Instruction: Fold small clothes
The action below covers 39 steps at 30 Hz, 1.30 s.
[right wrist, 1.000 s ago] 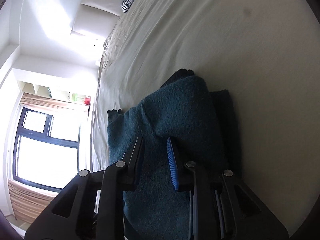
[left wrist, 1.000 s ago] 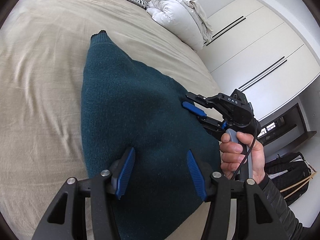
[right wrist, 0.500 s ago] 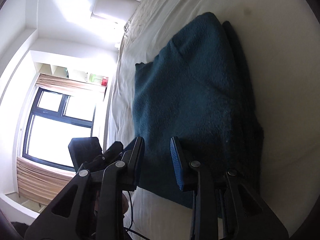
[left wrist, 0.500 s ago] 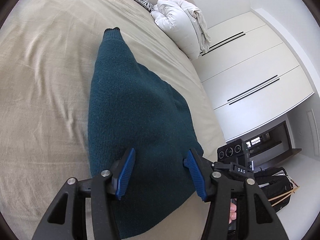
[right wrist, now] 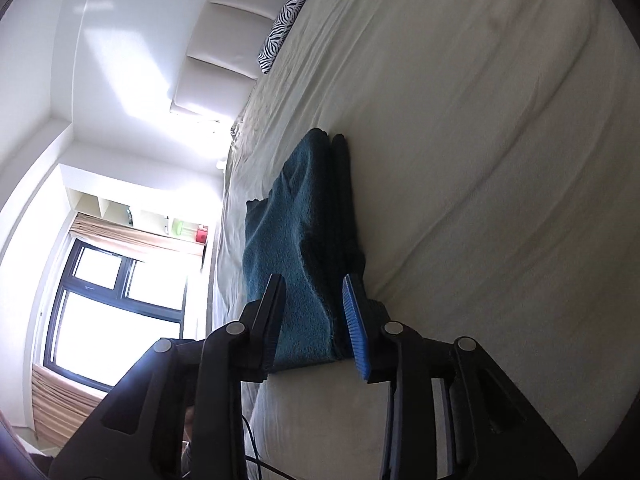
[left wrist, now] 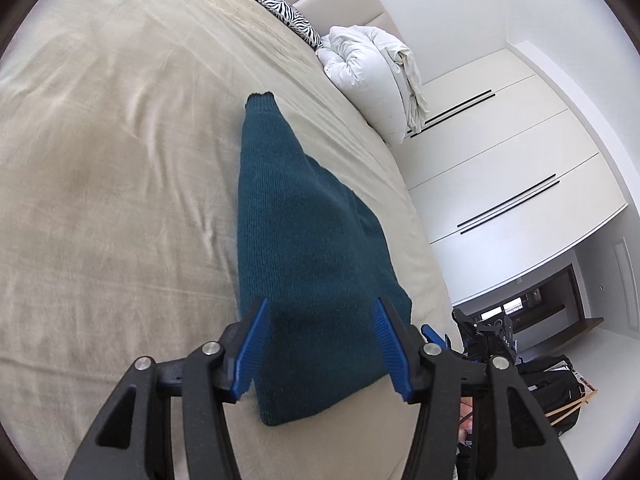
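A dark teal knitted sweater (left wrist: 304, 248) lies folded on the beige bed (left wrist: 100, 160), one sleeve running toward the headboard. My left gripper (left wrist: 320, 312) is open and empty, just above the sweater's near end. In the right wrist view the folded sweater (right wrist: 288, 240) lies in layers near the bed's edge. My right gripper (right wrist: 314, 288) is open and empty, its jaws either side of the sweater's near corner, apart from it. The right gripper also shows in the left wrist view (left wrist: 480, 336), low beside the bed.
A zebra-print pillow (left wrist: 284, 12) and a white bunched duvet (left wrist: 372, 76) lie at the headboard. White wardrobe doors (left wrist: 500, 168) stand beside the bed. A dark bag (left wrist: 556, 384) sits on the floor. A window (right wrist: 112, 296) is on the far side.
Both grippers have pulled back from the sweater. The right gripper, which was at the sweater's edge, has dropped beside the bed. The sweater now lies flat and folded.
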{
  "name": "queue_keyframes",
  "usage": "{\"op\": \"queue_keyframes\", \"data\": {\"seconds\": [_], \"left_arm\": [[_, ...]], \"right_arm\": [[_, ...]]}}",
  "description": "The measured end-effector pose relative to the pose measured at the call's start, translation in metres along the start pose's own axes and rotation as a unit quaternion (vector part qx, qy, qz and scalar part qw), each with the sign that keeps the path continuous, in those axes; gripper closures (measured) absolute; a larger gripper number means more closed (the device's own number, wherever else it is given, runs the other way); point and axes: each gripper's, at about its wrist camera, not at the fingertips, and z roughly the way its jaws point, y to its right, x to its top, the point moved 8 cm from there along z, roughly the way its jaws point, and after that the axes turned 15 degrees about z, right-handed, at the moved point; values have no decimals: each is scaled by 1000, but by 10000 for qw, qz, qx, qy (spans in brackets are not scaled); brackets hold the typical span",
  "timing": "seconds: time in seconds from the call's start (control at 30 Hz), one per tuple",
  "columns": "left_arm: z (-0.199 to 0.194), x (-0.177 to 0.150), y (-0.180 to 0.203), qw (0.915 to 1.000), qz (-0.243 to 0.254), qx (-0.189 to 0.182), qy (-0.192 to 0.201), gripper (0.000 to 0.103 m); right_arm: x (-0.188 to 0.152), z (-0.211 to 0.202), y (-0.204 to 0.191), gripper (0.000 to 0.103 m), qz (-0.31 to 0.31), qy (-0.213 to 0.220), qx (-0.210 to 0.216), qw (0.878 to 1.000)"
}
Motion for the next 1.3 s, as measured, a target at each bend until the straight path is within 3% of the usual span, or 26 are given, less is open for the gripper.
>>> {"op": "queue_keyframes", "data": {"seconds": [0.03,0.07,0.2,0.4,0.5,0.57,0.67,0.87,1.03,1.3], "left_arm": [[0,5,-3,10000,-4,95,9,40],[2,10,-6,9998,-23,190,-15,38],[24,14,-21,9979,-113,554,-325,38],[60,19,-23,9943,-149,812,-679,38],[69,18,-18,9919,-51,960,-832,39],[75,18,-18,9904,-81,1043,-902,45],[77,17,-17,9893,-29,1109,-945,52],[75,26,-10,9896,-8,1098,-932,70],[44,26,-4,9905,51,1151,-754,71],[-54,12,-12,9897,176,1355,-421,71]], "right_arm": [[5,0,-8,42,-68,49,-40,10000],[9,3,-15,37,-134,92,-91,9998],[15,46,-36,37,-378,-155,-310,9987],[25,101,-20,37,-341,-683,-1082,9912],[27,107,-17,40,-499,-778,-1238,9880],[25,112,-17,57,-640,-842,-1415,9843],[24,115,-11,71,-627,-909,-1529,9821],[19,118,-19,78,-756,-735,-1698,9798],[3,103,-40,80,-927,-546,-1630,9808],[-73,104,-86,80,-1441,-768,-1447,9759]]}}
